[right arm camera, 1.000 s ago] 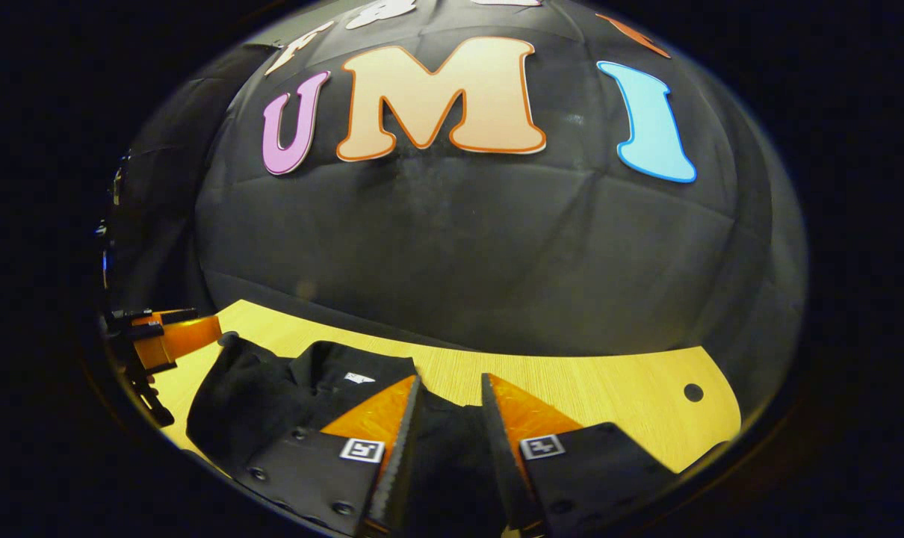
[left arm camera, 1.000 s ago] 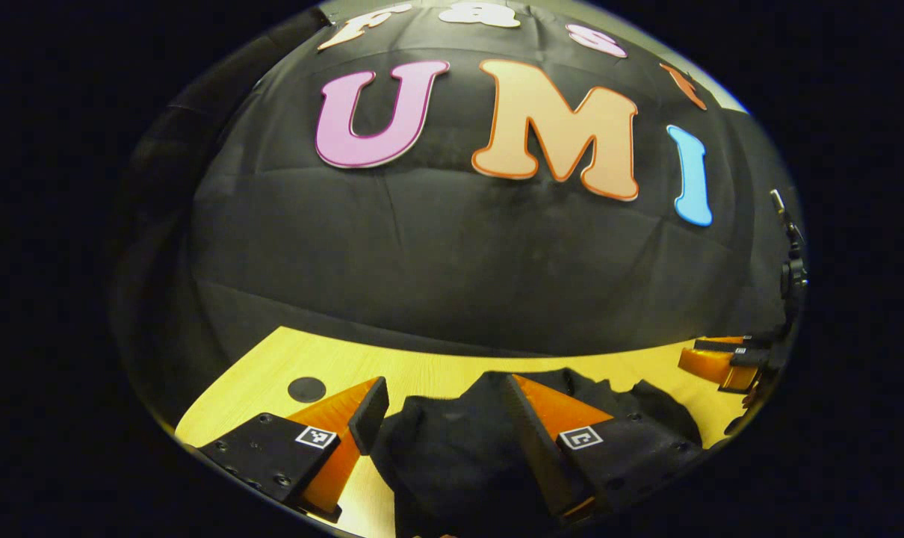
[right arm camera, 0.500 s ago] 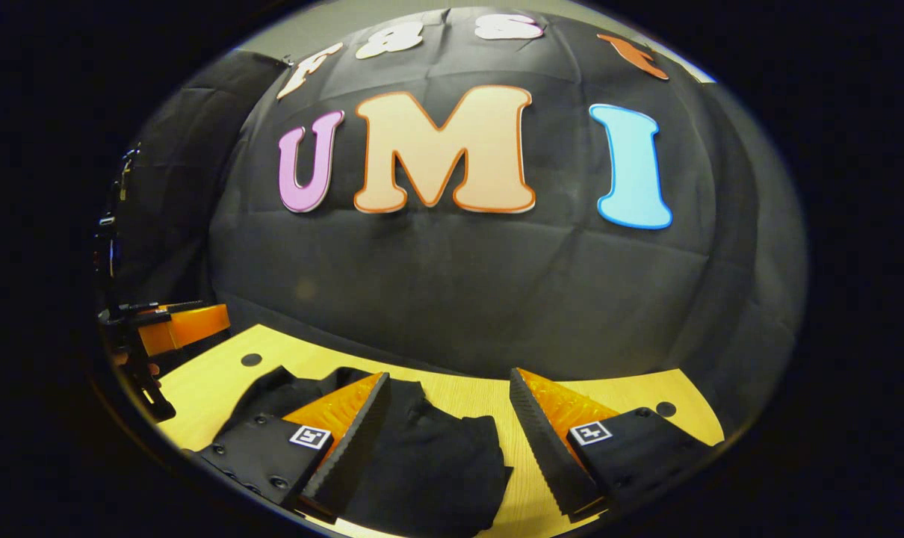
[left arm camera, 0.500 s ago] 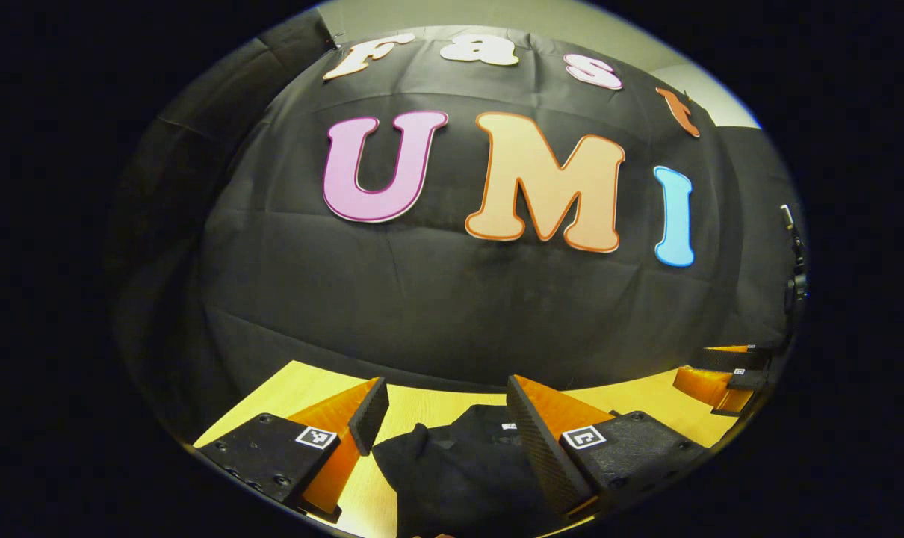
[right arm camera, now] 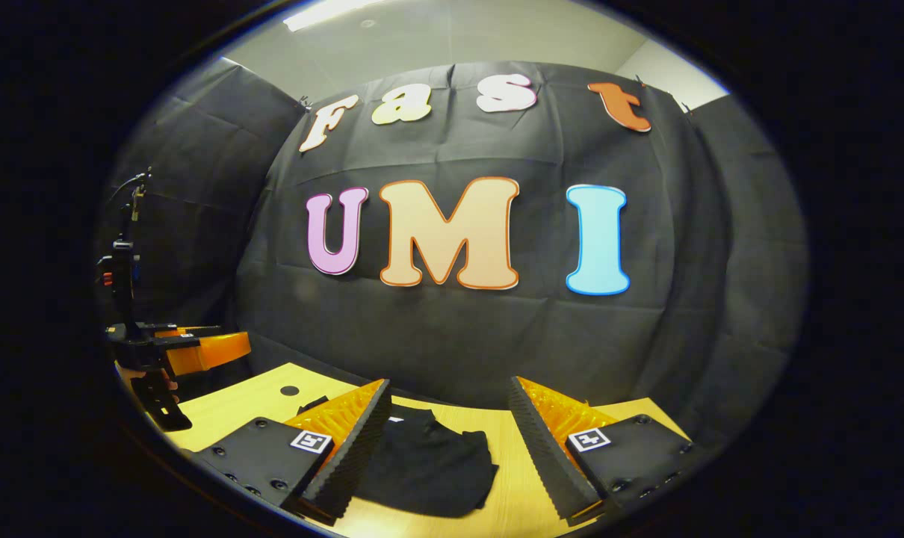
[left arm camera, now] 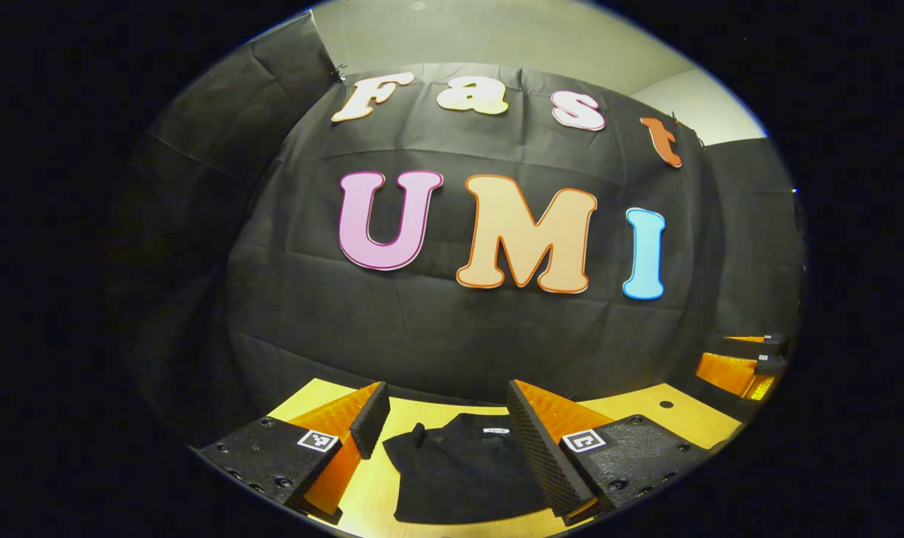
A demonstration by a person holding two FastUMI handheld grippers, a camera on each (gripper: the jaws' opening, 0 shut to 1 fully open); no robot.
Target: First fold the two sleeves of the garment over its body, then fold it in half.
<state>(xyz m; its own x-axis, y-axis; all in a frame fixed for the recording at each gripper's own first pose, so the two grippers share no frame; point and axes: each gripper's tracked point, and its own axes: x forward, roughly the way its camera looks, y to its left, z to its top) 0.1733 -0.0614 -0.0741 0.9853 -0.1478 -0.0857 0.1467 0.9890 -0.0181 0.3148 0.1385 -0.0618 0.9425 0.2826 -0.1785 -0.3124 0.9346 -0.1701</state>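
A black garment (left arm camera: 463,467) lies folded into a compact shape on the wooden table (left arm camera: 631,409), a small white label at its collar. The same garment (right arm camera: 422,467) shows in the right gripper view, flat on the table (right arm camera: 228,407). My left gripper (left arm camera: 441,418) is open and held above the garment, nothing between its fingers. My right gripper (right arm camera: 448,418) is also open, raised over the garment's right part. Each view catches the other gripper farther off: the right gripper at the right edge (left arm camera: 743,370), the left gripper at the left edge (right arm camera: 190,351).
The table has small round holes (left arm camera: 666,404) (right arm camera: 289,390) near its back corners. The black cloth wall stands just behind the table. A hand shows under the left gripper (right arm camera: 149,381) in the right gripper view.
Both grippers have lifted up and back from the garment. The right gripper opened and let go of the cloth; the garment now lies flat and looks smaller in both views.
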